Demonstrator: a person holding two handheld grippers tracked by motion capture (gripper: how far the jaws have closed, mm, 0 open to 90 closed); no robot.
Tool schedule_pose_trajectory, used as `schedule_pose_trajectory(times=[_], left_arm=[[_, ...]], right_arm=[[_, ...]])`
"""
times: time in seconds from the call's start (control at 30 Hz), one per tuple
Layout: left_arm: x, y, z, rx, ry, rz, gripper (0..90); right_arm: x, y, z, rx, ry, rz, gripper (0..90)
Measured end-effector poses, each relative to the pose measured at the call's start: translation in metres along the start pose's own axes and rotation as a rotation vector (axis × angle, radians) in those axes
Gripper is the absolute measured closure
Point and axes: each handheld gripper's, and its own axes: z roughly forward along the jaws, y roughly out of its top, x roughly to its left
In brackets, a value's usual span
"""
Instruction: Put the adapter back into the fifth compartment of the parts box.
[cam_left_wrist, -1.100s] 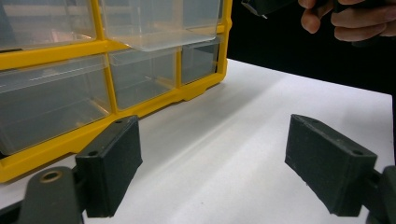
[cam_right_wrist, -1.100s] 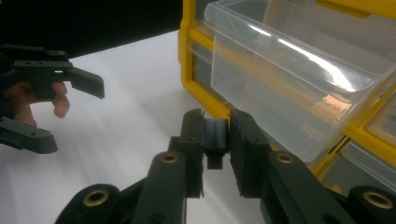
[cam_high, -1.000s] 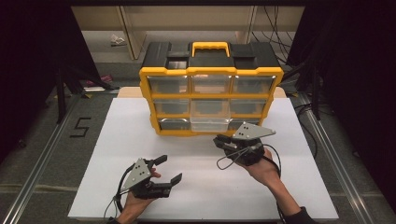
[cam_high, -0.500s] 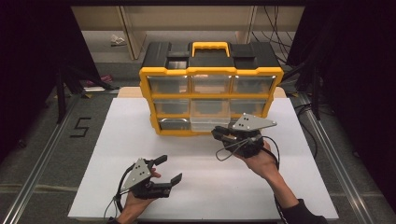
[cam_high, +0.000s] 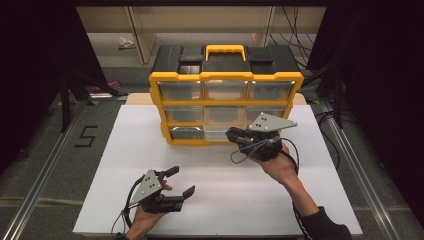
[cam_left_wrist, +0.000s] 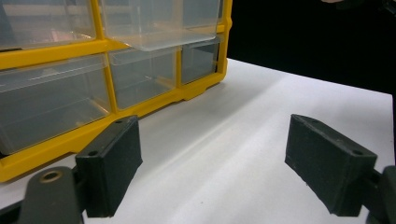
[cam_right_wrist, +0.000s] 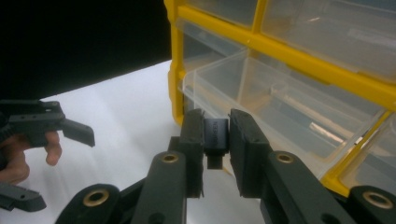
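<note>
- The right gripper (cam_right_wrist: 217, 140) is clamped on a small black block (cam_right_wrist: 216, 139); the block sits squarely between the two pads, near their tips, with a narrow stub hanging below its body.
- In the high view the right gripper (cam_high: 239, 136) is held above the white table (cam_high: 100, 165), just in front of the lower right part of the yellow drawer organizer (cam_high: 226, 92).
- From the right gripper view, the held block hangs just before a clear drawer (cam_right_wrist: 275, 116) that is pulled out of the organizer's bottom row; block and drawer rim look apart, though the gap cannot be judged exactly.
- The same open drawer (cam_high: 216, 133) shows in the high view, jutting from the middle of the bottom row, just left of the gripper tips.
- The left gripper (cam_high: 179, 181) rests low over the table's near left area, well apart from the organizer, jaws standing wide with nothing between them.
- The left gripper view confirms this: bare white table lies between its two pads (cam_left_wrist: 112, 168), and the organizer's yellow frame (cam_left_wrist: 140, 105) stands beyond them.
</note>
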Motion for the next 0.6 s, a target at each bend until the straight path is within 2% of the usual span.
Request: schedule_pose_trajectory(times=[0.6], left_arm=[[0.001,0.000,0.000,0.001,0.001,-0.003,18.0]], right_arm=[[-0.016,0.023,0.014,0.008,-0.045,0.006,76.4]])
